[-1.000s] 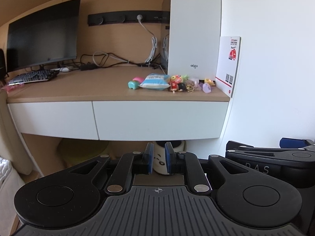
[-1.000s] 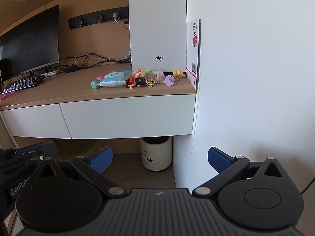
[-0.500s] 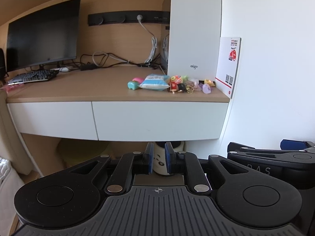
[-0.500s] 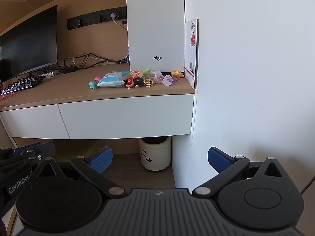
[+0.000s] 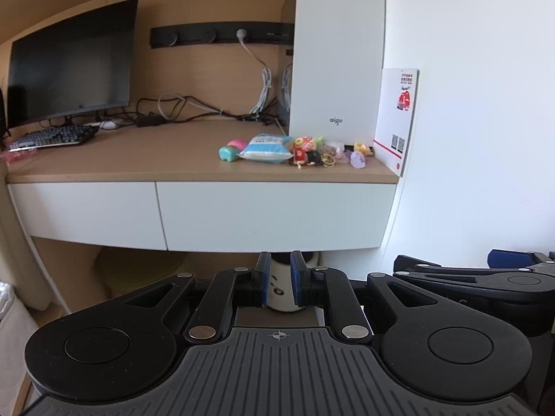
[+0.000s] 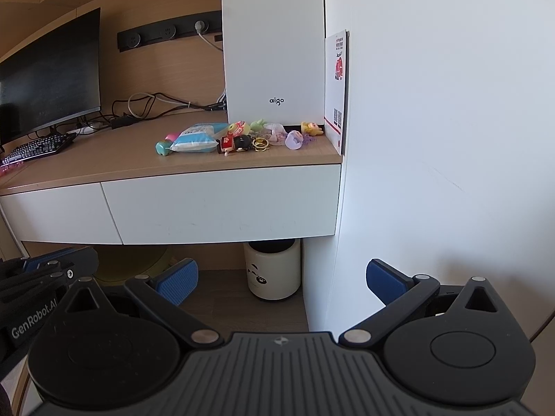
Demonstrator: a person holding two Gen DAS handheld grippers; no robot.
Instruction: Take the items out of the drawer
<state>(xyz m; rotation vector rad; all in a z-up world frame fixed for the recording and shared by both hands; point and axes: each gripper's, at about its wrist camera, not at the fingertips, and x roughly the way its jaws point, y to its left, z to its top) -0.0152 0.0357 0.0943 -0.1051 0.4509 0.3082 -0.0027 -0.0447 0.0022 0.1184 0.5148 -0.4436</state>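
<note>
Two white drawer fronts sit under the wooden desk top, both closed: the right drawer (image 5: 274, 215) (image 6: 222, 204) and the left drawer (image 5: 86, 211) (image 6: 52, 215). On the desk above the right drawer lie a blue-white packet (image 5: 265, 147) (image 6: 196, 137) and several small toys (image 5: 307, 152) (image 6: 239, 140). My left gripper (image 5: 278, 267) hangs below drawer height, its blue pads nearly together with nothing between them. My right gripper (image 6: 281, 277) is low as well, wide open and empty, in front of the right drawer's right end.
A white computer tower (image 5: 334, 59) and a leaning white card (image 5: 397, 118) stand at the desk's right end against the wall (image 6: 433, 121). Monitor (image 5: 73, 62) and keyboard (image 5: 55, 137) are at the left. A small white bin (image 6: 272, 268) stands on the floor under the desk.
The scene has drifted slightly left in the right wrist view. The left view is almost unchanged. Neither gripper has changed its opening.
</note>
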